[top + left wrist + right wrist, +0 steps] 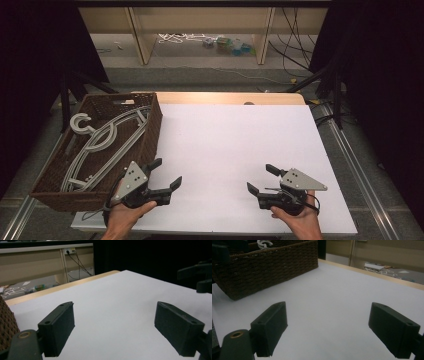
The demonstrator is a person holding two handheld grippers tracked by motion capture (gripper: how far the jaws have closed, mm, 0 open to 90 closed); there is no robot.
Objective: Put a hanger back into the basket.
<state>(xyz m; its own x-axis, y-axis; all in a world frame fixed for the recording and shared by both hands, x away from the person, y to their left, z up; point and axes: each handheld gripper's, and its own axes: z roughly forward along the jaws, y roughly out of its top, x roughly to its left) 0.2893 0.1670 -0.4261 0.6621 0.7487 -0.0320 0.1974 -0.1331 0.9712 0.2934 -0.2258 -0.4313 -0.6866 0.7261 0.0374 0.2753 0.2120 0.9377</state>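
Two hand-held grippers are seen low over a white table top, no readable writing being shown on them. The left gripper is held with jaws spread wide and empty, just beside a brown wicker basket in which grey plastic hangers are laid. The right gripper is likewise held wide open, gripping nothing, well apart from the basket

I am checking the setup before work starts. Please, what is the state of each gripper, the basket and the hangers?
left gripper: open, empty, low over the white table beside the basket.
right gripper: open, empty, low over the table.
basket: upright at the table's left edge, holding hangers.
hangers: grey, lying piled inside the basket, untouched.
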